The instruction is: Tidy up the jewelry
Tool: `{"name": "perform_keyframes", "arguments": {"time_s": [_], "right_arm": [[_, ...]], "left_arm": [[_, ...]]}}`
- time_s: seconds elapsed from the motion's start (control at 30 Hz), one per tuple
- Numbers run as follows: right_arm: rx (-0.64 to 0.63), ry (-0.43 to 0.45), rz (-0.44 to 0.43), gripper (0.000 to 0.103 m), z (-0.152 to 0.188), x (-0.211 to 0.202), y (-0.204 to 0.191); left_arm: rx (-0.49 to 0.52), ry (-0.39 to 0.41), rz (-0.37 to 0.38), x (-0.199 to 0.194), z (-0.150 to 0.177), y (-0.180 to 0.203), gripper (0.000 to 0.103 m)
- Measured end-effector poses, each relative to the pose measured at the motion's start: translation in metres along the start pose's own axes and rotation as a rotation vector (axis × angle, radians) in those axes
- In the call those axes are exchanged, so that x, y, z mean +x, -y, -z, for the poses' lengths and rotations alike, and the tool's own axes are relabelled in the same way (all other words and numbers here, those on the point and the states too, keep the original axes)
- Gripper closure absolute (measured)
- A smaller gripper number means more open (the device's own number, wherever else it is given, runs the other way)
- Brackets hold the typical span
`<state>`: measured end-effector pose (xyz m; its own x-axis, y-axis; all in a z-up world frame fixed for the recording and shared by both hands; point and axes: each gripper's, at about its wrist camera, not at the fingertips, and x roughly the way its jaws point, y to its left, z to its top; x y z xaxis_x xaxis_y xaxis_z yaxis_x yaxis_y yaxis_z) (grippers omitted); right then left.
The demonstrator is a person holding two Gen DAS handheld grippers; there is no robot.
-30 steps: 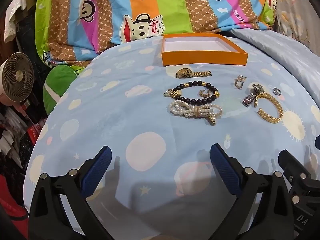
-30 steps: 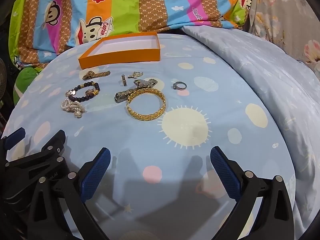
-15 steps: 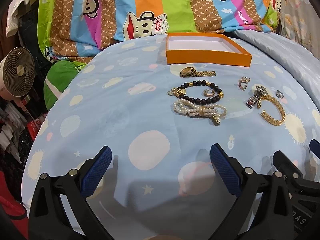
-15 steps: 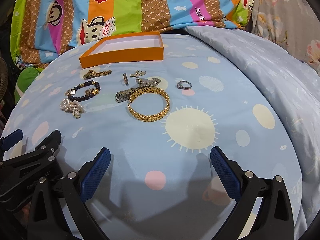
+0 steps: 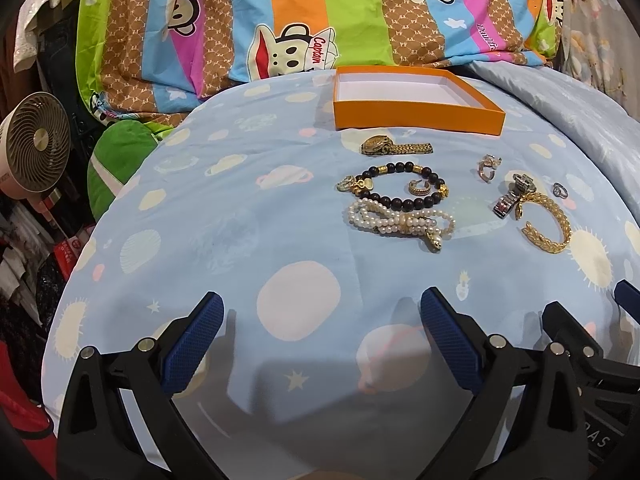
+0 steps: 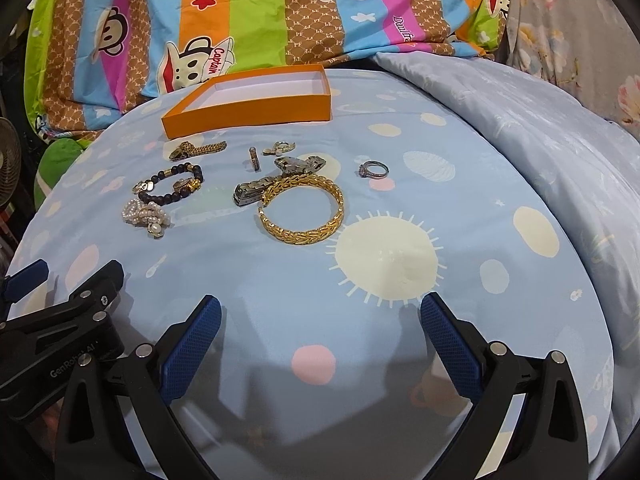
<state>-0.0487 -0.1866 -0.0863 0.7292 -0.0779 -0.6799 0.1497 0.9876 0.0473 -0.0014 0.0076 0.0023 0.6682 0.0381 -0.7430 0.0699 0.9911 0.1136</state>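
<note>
The jewelry is laid out loose on the blue patterned bedspread (image 5: 248, 240), just near of the orange box (image 5: 416, 114), whose white interior is seen to hold nothing yet. On the left lie a gold watch (image 5: 394, 147), a black bead bracelet (image 5: 400, 188) and, touching its near side, a pearl bracelet (image 5: 400, 222). On the right a gold bangle (image 6: 302, 208) is seen overlapping a silver watch (image 6: 276, 182), with a silver ring (image 6: 373, 169) well apart to the far right. Both tools are held released and grasping nothing: the left tool (image 5: 320, 336) and the right tool (image 6: 320, 336) are kept near of the pieces, with their jaws spread wide.

The step in hand is judged to be the first pick. The gold bangle is probably best taken by the right tool, closed across the band at its near arc, so that the silver watch beneath is not dragged along. A straight lift is advised before the piece is carried to the orange box. The soft bedspread may be pinched if the tool is pressed too deep.
</note>
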Motion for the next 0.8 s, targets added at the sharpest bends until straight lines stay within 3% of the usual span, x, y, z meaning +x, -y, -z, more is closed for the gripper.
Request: {"name": "perform_keyframes", "arguments": {"time_s": [0.8], "right_arm": [[0.003,0.023,-0.005,0.005,0.0003,-0.0021,-0.0008]], "left_arm": [[-0.017,0.016,0.009,-0.0005,0.0003,-0.0017,0.006]]}}
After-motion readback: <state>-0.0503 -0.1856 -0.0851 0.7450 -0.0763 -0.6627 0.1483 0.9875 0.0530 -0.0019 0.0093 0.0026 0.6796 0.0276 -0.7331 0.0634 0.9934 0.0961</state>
